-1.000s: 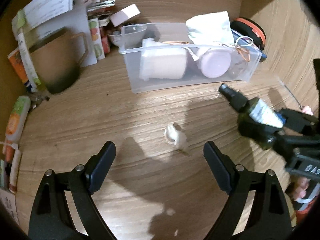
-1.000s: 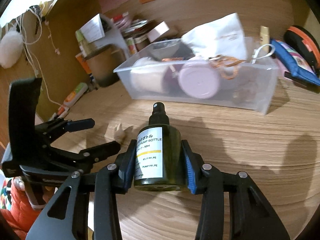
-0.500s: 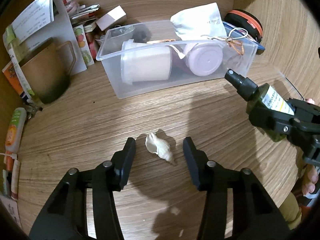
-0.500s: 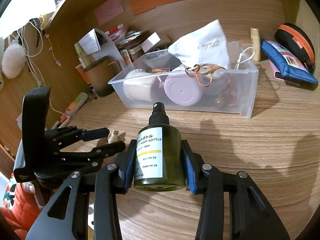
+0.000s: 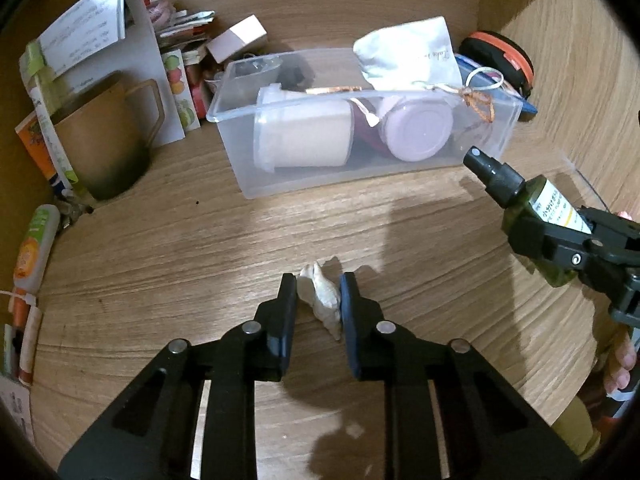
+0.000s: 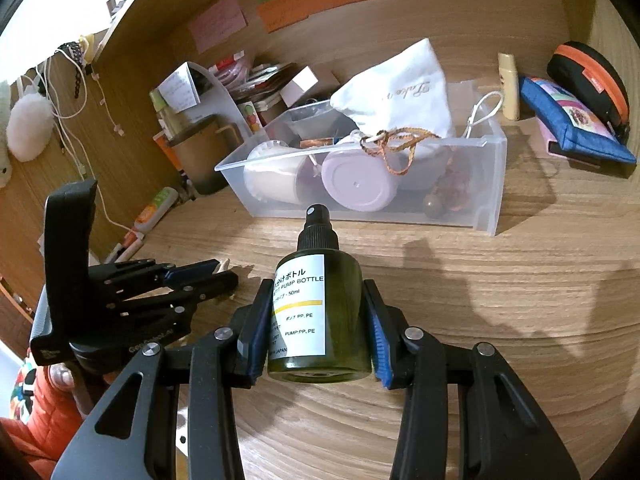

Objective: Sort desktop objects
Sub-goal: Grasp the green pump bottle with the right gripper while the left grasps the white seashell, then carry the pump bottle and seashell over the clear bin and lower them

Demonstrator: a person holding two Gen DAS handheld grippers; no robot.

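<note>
Left wrist: left tongs [image 5: 318, 294] pinch ridged pale spiral shell [image 5: 322, 298]; right tongs [image 6: 316, 320] clamp glossy green pump bottle [image 6: 320, 312].

1. Left wrist view: low over worktop [image 5: 160, 248], facing far toward clear bin [image 5: 360, 176]; close.
2. Right wrist view: from the right, angled far-left, slightly higher.
3. Shared: bin [image 6: 400, 200], brown mug [image 5: 108, 140], each other's hand-held gripper.

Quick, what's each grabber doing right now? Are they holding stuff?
Left gripper: closed on the small white seashell.
Right gripper: closed on the green pump bottle.
</note>
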